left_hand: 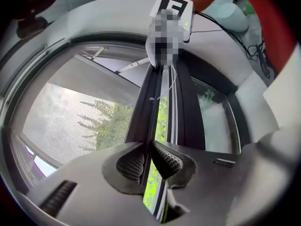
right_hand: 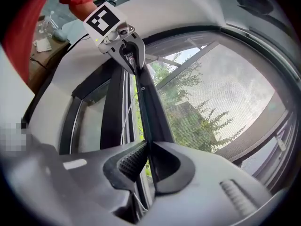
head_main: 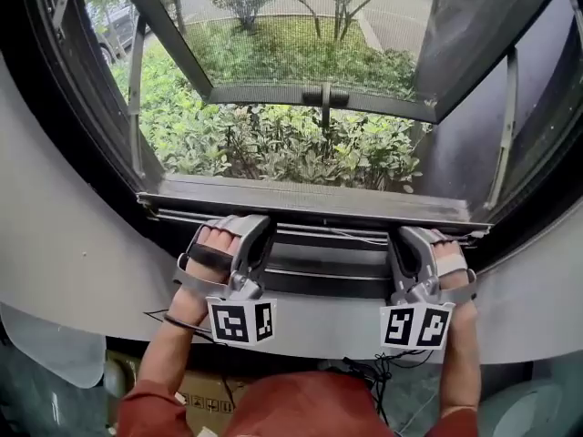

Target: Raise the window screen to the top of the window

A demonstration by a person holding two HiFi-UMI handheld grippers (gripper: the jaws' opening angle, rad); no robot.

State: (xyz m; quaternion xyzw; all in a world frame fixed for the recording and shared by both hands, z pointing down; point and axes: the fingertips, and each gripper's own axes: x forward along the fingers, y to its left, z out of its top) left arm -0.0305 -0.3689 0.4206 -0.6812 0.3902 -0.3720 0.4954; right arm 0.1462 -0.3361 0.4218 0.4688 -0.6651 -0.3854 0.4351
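Pinching the grey mesh window screen (right_hand: 225, 93) by its dark metal bottom bar (head_main: 310, 198), left gripper (head_main: 240, 229) and right gripper (head_main: 412, 237) start the lift; next, push up evenly.

In the head view, the tips of the left tool (head_main: 239, 230) and the right tool (head_main: 421, 237) cannot be seen where they meet the bottom bar (head_main: 310, 200) of the window screen (head_main: 301, 35). The screen's upper part runs off the top edge. The left forearm (head_main: 168, 353) and right forearm (head_main: 463, 362) are cut by the lower edge. In the left gripper view a blur covers most of the right tool's body. A car (head_main: 114, 25) outside is half hidden by the frame.
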